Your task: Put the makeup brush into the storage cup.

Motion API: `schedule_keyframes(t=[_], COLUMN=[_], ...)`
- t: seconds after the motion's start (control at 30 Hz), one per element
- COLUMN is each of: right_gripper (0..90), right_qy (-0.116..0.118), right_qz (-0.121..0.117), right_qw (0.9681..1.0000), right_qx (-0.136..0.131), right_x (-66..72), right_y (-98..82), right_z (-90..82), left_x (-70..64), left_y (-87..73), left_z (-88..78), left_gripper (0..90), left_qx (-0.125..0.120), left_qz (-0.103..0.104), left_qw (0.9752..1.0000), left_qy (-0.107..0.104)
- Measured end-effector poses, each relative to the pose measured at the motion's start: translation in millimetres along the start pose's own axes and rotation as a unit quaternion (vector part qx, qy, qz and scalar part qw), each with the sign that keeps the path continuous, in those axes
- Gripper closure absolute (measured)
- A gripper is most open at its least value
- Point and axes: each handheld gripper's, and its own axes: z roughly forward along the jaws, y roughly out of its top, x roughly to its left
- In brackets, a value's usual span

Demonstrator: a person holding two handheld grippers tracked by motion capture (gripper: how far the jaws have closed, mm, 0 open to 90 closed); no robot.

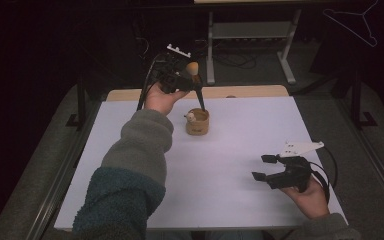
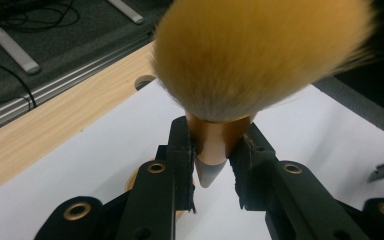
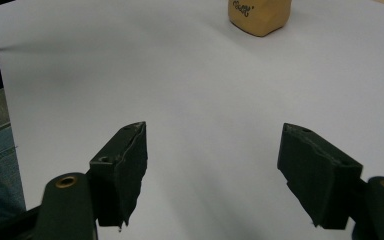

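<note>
White tabletop (image 1: 220, 165) lies bare between the tan cup (image 1: 198, 122) and the right claw (image 1: 260, 167); the cup and the brush (image 1: 196, 82) above it block the far middle.

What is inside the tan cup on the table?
In the tan cup, a small white-tipped item leans at the rim; the dark handle of the makeup brush points into it. The cup's bottom is hidden by its wall.
</note>
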Motion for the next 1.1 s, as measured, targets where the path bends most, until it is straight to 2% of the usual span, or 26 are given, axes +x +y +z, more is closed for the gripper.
schedule_keyframes(t=[0.17,0.37,0.67,0.8,1.1], right_gripper=[26.6,26.6,26.6,26.6,26.6], right_qy=[0.000,0.000,0.002,0.002,0.005], right_qz=[0.002,0.003,0.002,0.003,0.002], right_qw=[1.0000,1.0000,1.0000,1.0000,1.0000], right_qx=[-0.002,-0.004,-0.003,-0.003,-0.003], right_x=[-1.4,-2.9,-2.1,-1.6,-1.5], right_y=[0.4,-0.4,0.5,0.7,0.7], right_z=[-1.2,-1.1,0.1,0.4,1.3], left_x=[9.0,12.4,15.9,18.0,20.9], left_y=[-3.4,-6.2,-10.4,-13.9,-21.0], left_z=[11.9,21.0,28.2,32.4,41.8], left_gripper=[72.2,72.2,72.2,72.2,72.1], left_qx=[0.019,0.026,0.023,0.032,0.036], left_qz=[-0.003,-0.010,-0.019,-0.021,-0.029], left_qw=[0.9996,0.9992,0.9989,0.9986,0.9982], left_qy=[0.022,0.029,0.037,0.037,0.038])
